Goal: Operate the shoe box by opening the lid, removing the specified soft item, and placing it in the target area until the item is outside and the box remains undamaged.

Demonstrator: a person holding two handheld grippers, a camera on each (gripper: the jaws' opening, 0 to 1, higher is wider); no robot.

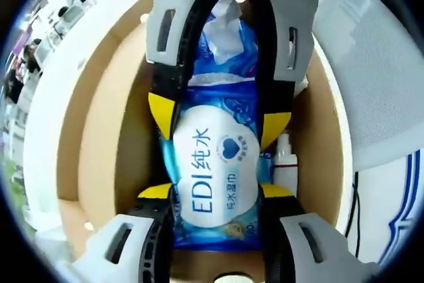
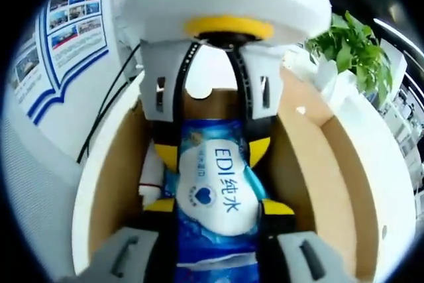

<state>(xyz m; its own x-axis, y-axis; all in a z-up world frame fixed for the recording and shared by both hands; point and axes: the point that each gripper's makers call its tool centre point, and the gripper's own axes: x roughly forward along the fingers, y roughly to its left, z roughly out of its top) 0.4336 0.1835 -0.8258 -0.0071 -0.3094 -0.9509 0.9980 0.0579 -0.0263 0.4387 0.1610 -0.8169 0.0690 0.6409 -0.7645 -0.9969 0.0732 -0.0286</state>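
Note:
A blue pack of wet wipes (image 1: 215,183) with a white oval label lies lengthwise inside the open shoe box (image 1: 93,130), which is brown inside and white on its rim. My left gripper (image 1: 215,193) holds the near end of the pack, its yellow-tipped jaws pressed on both sides. My right gripper (image 1: 218,120) reaches in from the far end and clamps the same pack. In the right gripper view, my right gripper (image 2: 218,207) grips the wet wipes pack (image 2: 218,197), the left gripper (image 2: 212,152) faces it, and the box wall (image 2: 318,164) curves around both.
A small white bottle (image 1: 285,164) (image 2: 151,177) stands in the box beside the pack. A black cable (image 2: 106,117) runs past the box near a blue-and-white poster (image 2: 66,24). A green plant (image 2: 351,51) stands beyond the box. People (image 1: 26,57) are far off.

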